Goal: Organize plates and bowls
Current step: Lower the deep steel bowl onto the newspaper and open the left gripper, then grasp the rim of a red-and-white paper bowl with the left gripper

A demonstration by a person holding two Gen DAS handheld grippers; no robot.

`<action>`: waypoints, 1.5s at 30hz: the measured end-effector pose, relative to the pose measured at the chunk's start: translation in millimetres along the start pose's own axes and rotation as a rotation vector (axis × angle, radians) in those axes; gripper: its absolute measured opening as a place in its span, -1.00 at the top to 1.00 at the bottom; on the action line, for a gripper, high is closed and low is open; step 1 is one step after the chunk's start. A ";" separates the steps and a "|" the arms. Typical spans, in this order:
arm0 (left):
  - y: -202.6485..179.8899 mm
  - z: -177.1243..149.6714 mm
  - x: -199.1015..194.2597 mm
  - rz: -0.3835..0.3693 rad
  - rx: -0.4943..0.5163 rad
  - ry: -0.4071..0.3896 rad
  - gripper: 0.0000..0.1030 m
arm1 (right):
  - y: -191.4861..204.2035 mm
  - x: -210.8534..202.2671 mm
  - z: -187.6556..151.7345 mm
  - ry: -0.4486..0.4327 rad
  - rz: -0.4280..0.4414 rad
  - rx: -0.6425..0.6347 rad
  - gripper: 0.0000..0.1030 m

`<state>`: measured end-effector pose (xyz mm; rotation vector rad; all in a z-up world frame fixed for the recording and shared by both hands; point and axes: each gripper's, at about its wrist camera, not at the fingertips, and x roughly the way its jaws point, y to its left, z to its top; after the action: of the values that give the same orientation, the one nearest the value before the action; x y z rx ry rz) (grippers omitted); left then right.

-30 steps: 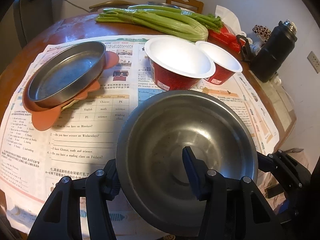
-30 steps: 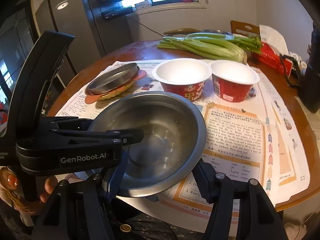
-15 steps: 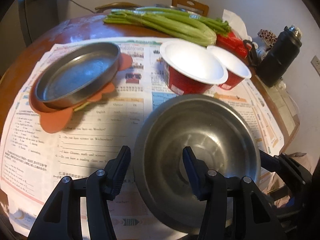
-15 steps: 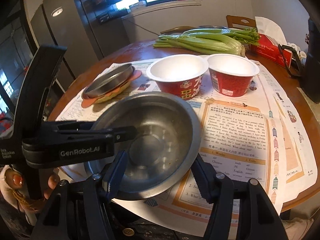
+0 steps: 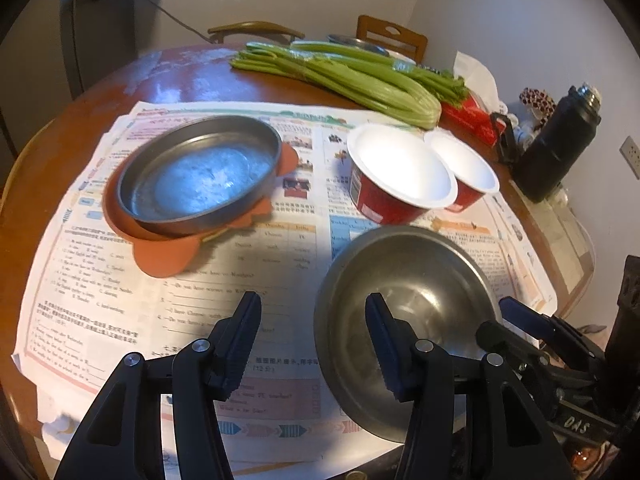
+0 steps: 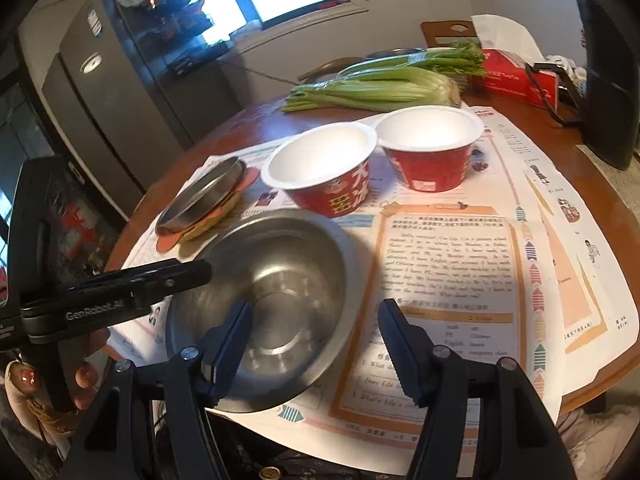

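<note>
Grippers are both standing with fingers apart, clamping nothing: left gripper [image 5: 312,344] and right gripper [image 6: 314,344] are each straddling the steel bowl's [image 6: 276,296] near rim as it sits on the newspaper [image 6: 448,264], likely readying a lift toward the red bowls [image 6: 324,172]

steel bowl [image 5: 404,320] blocks front, red bowls [image 5: 400,176] behind; newspaper [image 5: 224,288] left open

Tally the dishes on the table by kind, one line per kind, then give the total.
Steel bowl: 1
Red paper bowls: 2
Steel pan: 1
Orange mat under the pan: 1
Total: 5
</note>
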<state>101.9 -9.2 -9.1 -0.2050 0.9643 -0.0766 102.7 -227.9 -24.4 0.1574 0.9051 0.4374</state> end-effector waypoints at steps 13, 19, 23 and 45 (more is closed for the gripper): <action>3.9 22.0 -20.1 -0.016 -0.009 -0.075 -0.09 | -12.0 -31.4 13.1 -0.105 0.003 0.064 -0.26; -9.3 38.1 -14.8 -0.032 0.035 -0.094 -0.09 | -13.3 -32.5 25.2 -0.114 -0.020 0.072 -0.26; -19.4 44.3 -7.1 -0.046 0.060 -0.091 -0.09 | -12.1 -30.6 34.0 -0.120 -0.046 0.067 -0.26; -34.9 91.4 40.0 -0.085 0.101 -0.055 -0.09 | -0.5 19.9 71.5 -0.046 -0.088 0.031 -0.25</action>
<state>200.6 -36.8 16.3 -0.1538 0.8950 -0.1962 169.9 -216.2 4.8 0.1550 0.8703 0.3372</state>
